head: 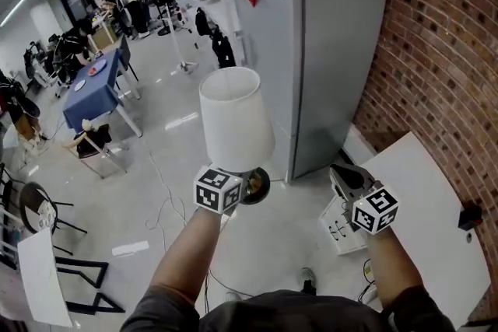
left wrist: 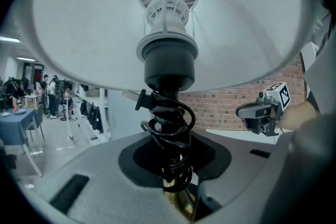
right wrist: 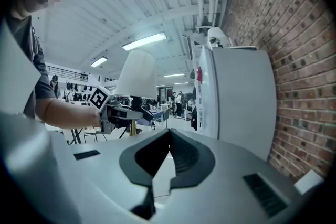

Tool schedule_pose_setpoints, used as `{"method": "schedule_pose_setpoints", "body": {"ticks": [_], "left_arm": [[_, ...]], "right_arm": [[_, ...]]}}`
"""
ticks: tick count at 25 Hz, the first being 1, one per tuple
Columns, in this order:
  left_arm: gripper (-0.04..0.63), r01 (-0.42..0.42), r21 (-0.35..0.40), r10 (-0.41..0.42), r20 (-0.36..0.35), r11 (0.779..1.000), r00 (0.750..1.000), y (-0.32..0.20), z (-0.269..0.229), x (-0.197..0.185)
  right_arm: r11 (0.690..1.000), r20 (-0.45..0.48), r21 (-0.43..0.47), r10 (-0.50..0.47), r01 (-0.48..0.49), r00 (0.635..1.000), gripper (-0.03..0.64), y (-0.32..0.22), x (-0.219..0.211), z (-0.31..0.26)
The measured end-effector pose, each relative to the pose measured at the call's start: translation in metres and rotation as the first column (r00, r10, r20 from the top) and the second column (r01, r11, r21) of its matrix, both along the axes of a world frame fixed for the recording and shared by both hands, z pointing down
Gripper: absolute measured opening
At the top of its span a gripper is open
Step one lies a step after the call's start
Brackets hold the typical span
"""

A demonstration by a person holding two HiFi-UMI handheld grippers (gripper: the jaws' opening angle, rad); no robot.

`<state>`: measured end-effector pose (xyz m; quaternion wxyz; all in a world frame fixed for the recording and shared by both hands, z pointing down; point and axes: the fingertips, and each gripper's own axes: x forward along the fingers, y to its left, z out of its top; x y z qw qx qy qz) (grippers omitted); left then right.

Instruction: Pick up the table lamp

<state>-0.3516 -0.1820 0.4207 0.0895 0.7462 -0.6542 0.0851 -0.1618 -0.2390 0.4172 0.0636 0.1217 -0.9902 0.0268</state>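
The table lamp [head: 233,117] has a white cone shade, a brass stem and a black cord coiled round the stem [left wrist: 169,128]. It hangs in the air over the floor, upright. My left gripper [head: 250,184] is shut on the stem just below the shade, with the dark round base beside it. In the left gripper view the shade [left wrist: 94,23] fills the top and the jaws [left wrist: 176,170] clamp the stem. My right gripper [head: 348,178] floats to the right, apart from the lamp, jaws shut on nothing [right wrist: 169,136]. The right gripper view shows the lamp [right wrist: 137,73] off to the left.
A grey fridge [head: 327,50] stands just ahead, against a brick wall [head: 443,27]. A white table [head: 428,229] lies at lower right with a small black object [head: 469,215] on it. A white box [head: 338,229] sits on the floor. A blue table [head: 93,89] and people are far left.
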Motion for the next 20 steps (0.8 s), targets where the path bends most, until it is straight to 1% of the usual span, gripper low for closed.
{"method": "schedule_pose_setpoints", "body": {"ticks": [5,10,15,20], "left_arm": [[0.112,0.102,0.002,-0.102,0.016,0.995,0.995,0.059,-0.036,-0.059],[0.112,0.199,-0.002,-0.198,0.026,0.980,0.980,0.126,-0.071,-0.105],[0.112,0.285,-0.001,-0.285,0.017,0.958,0.958,0.191,-0.096,-0.139],[0.112,0.359,-0.004,-0.359,0.013,0.933,0.933,0.252,-0.113,-0.160]], "right_arm": [[0.995,0.001,0.020,-0.096,0.096,0.995,-0.006,0.030,-0.069,-0.030],[0.981,-0.007,0.041,-0.190,0.190,0.982,-0.006,0.065,-0.128,-0.058],[0.960,-0.010,0.059,-0.272,0.272,0.962,-0.006,0.100,-0.178,-0.080],[0.937,-0.012,0.060,-0.343,0.343,0.939,-0.006,0.135,-0.218,-0.095]]}}
